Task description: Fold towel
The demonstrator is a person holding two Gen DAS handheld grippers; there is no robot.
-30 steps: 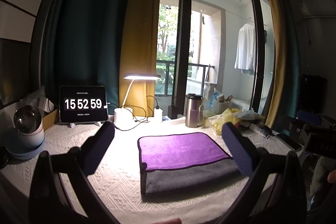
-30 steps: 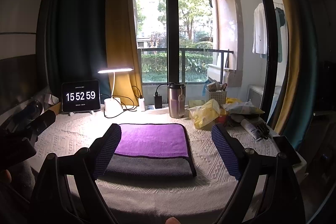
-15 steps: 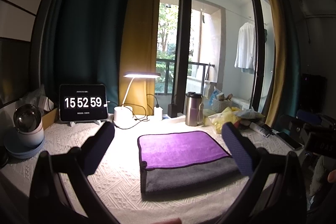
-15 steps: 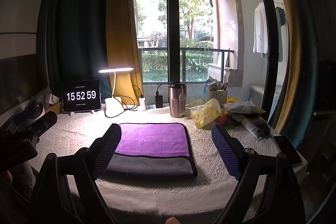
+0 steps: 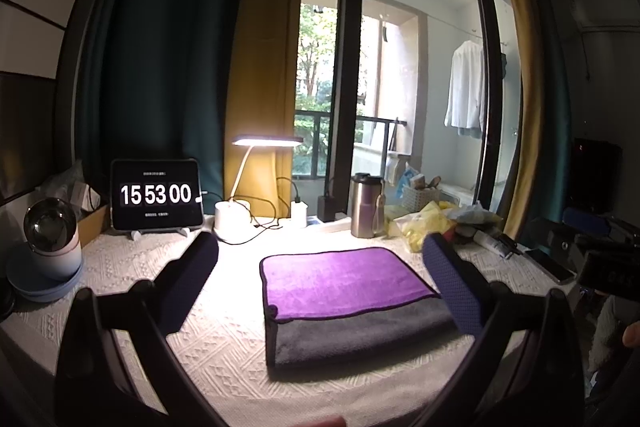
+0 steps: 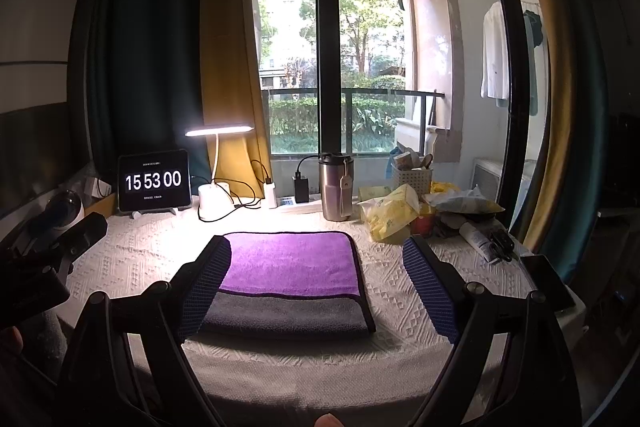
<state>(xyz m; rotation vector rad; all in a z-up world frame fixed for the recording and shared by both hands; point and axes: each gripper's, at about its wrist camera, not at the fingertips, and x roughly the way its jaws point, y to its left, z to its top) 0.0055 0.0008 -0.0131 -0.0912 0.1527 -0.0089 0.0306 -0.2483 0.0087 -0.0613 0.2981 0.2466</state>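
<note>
The towel point(image 5: 352, 301) lies folded in the lower centre of both frames on the white textured surface point(image 5: 224, 343); its purple upper layer covers the far part and a grey strip is exposed along the near edge. Left tool point(image 5: 320, 263): released, fingers spread wide, nothing between them, held above the surface with the towel seen between its fingers. Right tool point(image 6: 316, 267): likewise released and empty, its left finger point(image 6: 208, 279) overlapping the towel's left edge in frame; contact cannot be judged. Containers: a steel tumbler point(image 6: 336, 187) with lid on stands right of centre, contents hidden; a white slotted basket point(image 6: 412, 177) behind it holds small upright items, too small to identify; a yellow bag point(image 6: 390, 213) sits beside it. At middle left, a tablet clock point(image 6: 153, 181) reads 15 53 00, next to a lit desk lamp point(image 6: 218, 163).
</note>
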